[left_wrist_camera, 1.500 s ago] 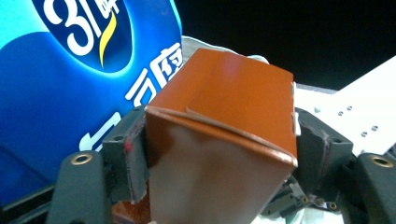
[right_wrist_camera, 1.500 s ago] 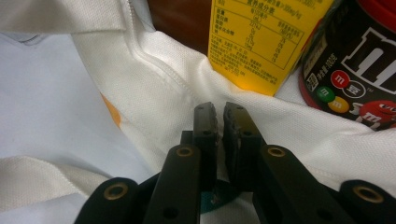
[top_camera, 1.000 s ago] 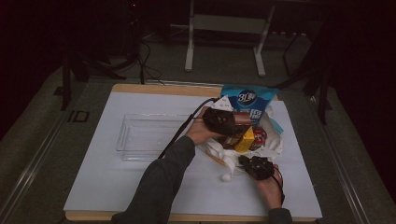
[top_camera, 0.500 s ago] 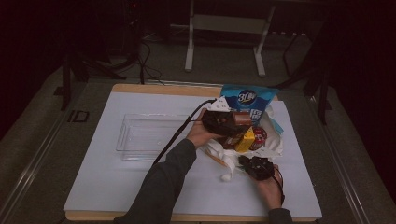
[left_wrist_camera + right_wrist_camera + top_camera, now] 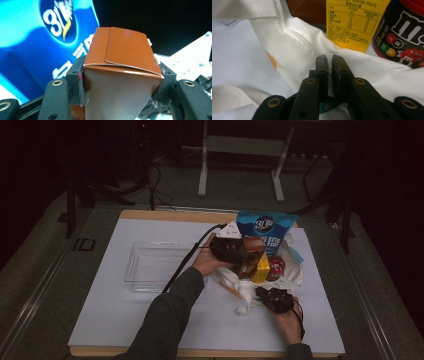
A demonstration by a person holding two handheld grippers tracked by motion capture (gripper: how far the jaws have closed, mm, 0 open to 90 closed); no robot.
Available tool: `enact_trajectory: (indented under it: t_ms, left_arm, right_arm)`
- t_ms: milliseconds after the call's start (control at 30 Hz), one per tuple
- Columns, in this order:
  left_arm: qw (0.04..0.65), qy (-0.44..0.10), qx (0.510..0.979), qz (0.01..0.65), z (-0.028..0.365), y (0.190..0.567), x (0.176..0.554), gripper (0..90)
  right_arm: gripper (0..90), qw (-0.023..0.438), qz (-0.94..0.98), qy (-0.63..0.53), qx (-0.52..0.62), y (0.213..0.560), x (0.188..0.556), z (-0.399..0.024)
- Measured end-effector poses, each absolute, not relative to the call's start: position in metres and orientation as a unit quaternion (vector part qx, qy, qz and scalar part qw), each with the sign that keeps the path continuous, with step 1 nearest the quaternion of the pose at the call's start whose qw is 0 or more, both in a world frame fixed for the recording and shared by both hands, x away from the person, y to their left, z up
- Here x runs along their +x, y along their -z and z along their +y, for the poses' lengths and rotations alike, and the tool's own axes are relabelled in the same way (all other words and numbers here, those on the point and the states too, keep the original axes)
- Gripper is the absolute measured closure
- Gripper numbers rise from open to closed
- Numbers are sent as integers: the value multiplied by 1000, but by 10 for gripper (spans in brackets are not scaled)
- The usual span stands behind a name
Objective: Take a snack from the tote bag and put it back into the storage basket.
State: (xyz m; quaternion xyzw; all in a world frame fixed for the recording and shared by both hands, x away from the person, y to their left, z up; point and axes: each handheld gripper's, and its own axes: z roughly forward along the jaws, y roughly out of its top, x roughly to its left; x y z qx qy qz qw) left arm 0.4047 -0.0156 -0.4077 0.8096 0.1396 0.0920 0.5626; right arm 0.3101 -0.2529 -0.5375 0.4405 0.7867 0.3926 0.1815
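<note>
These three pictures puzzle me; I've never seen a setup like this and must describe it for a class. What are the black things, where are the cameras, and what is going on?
No robot here: a person holds hand-held tongs in each hand. One camera looks down from above the table; one more rides on each tool, looking along its black jaws. A white cloth bag lies open, with a blue snack bag, a yellow carton and a candy tub. A clear tray sits to the left. The left tongs have just been closing on a brown box. The right tongs are shut, pinching the bag's cloth.
</note>
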Motion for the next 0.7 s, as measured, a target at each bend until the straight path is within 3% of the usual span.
enact_trajectory:
  t_ms: [700]
  left_arm:
    - [594, -124, 782, 142, 20, 364, 386, 421]
  right_arm:
    - [836, 179, 786, -395, 441, 538, 310, -254]
